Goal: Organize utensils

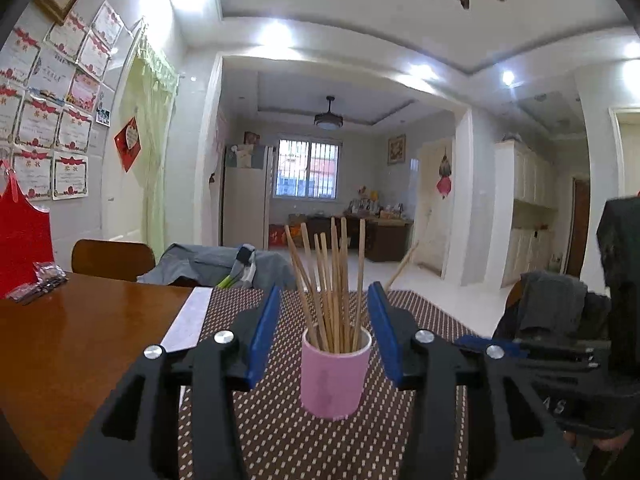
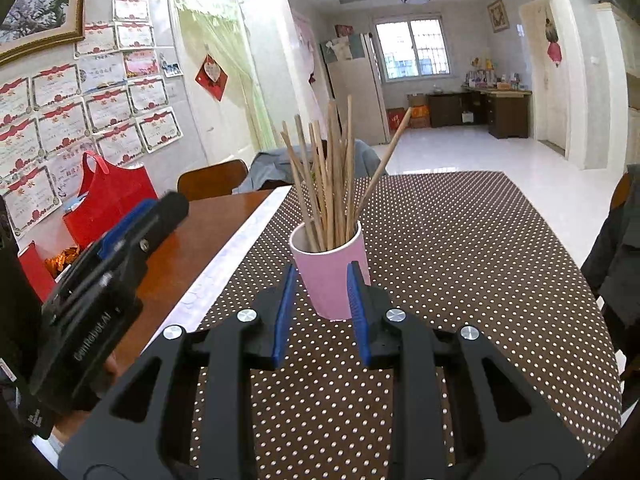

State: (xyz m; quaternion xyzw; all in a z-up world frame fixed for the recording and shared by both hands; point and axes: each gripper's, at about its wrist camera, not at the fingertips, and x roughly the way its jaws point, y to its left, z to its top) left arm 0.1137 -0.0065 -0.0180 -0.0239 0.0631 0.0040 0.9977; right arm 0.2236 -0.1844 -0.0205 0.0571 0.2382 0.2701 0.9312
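the right gripper (image 2: 322,312) has its blue pads standing apart with nothing between them, at a gap about as wide as the pink cup (image 2: 330,272), which stands just ahead of the tips; whether the right pad touches the cup wall cannot be told. the left gripper (image 1: 324,332) is spread wider, also holding nothing, the same cup just beyond and between its tips. out of the cup rise the wooden chopsticks (image 2: 326,184), a loose upright bundle with one leaning off to the right. beyond the cup the dotted brown table mat (image 2: 460,240) carries no stray utensil that shows, so the sorting looks about finished, with perhaps only straightening left. both grippers are held low and level, pointed at the cup from near sides, the left one tilted in from the right gripper's left.
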